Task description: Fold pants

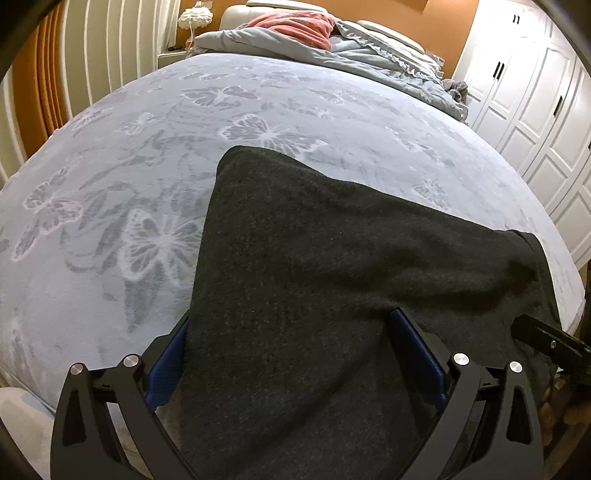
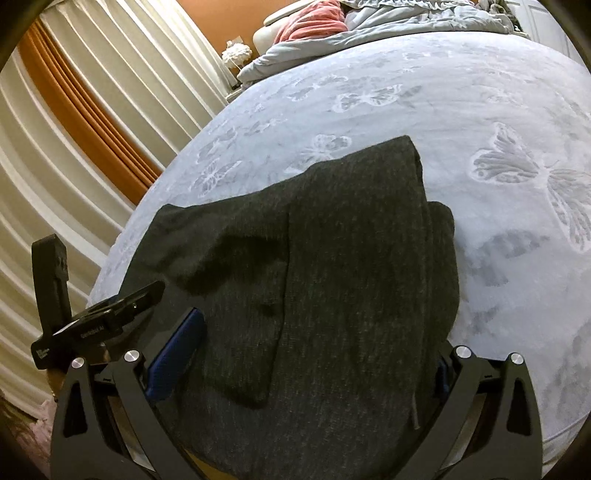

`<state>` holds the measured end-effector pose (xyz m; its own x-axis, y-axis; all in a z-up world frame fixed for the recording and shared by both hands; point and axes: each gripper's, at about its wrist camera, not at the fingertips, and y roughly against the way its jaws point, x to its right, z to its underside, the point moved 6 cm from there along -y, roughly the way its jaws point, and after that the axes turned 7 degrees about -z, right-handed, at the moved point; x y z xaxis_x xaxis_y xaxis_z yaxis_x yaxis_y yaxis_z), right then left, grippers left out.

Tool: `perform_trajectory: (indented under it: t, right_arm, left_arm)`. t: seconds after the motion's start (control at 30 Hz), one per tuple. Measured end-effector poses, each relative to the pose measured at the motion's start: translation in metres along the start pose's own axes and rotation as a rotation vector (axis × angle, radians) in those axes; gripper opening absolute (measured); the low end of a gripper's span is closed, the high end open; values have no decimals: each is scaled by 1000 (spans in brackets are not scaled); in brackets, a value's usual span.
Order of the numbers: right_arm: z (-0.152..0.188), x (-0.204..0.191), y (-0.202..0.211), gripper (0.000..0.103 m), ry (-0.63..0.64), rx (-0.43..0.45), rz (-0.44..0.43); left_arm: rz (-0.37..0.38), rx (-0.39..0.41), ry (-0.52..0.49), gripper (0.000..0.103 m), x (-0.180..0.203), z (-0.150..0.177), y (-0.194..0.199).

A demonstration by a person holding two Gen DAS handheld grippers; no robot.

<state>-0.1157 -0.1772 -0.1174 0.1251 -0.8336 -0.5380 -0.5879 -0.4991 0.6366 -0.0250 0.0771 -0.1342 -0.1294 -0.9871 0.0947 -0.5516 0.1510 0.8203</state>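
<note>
Dark grey pants [image 1: 332, 277] lie folded into a thick stack on the pale butterfly-print bed cover [image 1: 129, 166], at the near edge of the bed. My left gripper [image 1: 295, 354] stands wide open over the stack's near left part, its blue pads on either side of the cloth and not pressing it. My right gripper [image 2: 310, 362] is also wide open over the near right part of the pants [image 2: 351, 258]; its right pad is mostly hidden behind the cloth. One finger [image 1: 539, 334] of the right gripper shows at the left wrist view's right edge. The left gripper [image 2: 103, 267] appears at the left in the right wrist view.
A crumpled grey duvet [image 1: 332, 48] and a pink blanket [image 1: 295, 26] are heaped at the head of the bed. Cream and orange curtains [image 2: 74, 129] hang along the left side. White wardrobe doors [image 1: 535, 110] stand to the right. A white lamp [image 1: 194, 18] sits beside the headboard.
</note>
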Motion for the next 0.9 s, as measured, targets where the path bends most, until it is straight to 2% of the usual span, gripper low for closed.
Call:
perform_trajectory:
  t: [0.13, 0.23, 0.3, 0.37, 0.47, 0.63, 0.77, 0.83, 0.87, 0.9]
  right_arm:
    - [0, 0, 0, 98, 3, 3, -11]
    - [0, 2, 5, 98, -19, 12, -29]
    - [-1, 4, 13, 88, -85, 21, -79]
    - [1, 10, 21, 82, -151, 20, -140]
    - [5, 21, 27, 69, -199, 20, -168]
    - [3, 20, 21, 68, -165, 17, -147]
    - [-2, 19, 17, 68, -186, 30, -176]
    - [-6, 22, 15, 59, -214, 32, -191]
    - [-7, 23, 14, 42, -234, 24, -189]
    - [-7, 26, 14, 36, -253, 15, -192]
  left_arm:
    - [23, -4, 0, 96, 1, -1, 0]
    - [70, -17, 2, 95, 4, 0, 4]
    - [149, -27, 31, 94, 6, 2, 14]
    - [224, -41, 64, 94, 5, 5, 21]
    - [279, -64, 121, 94, 1, 5, 16]
    - [349, -72, 183, 94, -3, 0, 12]
    - [374, -59, 211, 94, -1, -4, 12]
    - [376, -54, 223, 81, -3, -6, 13]
    - [352, -60, 226, 62, -6, -6, 13]
    - [321, -73, 228, 42, -10, -5, 14]
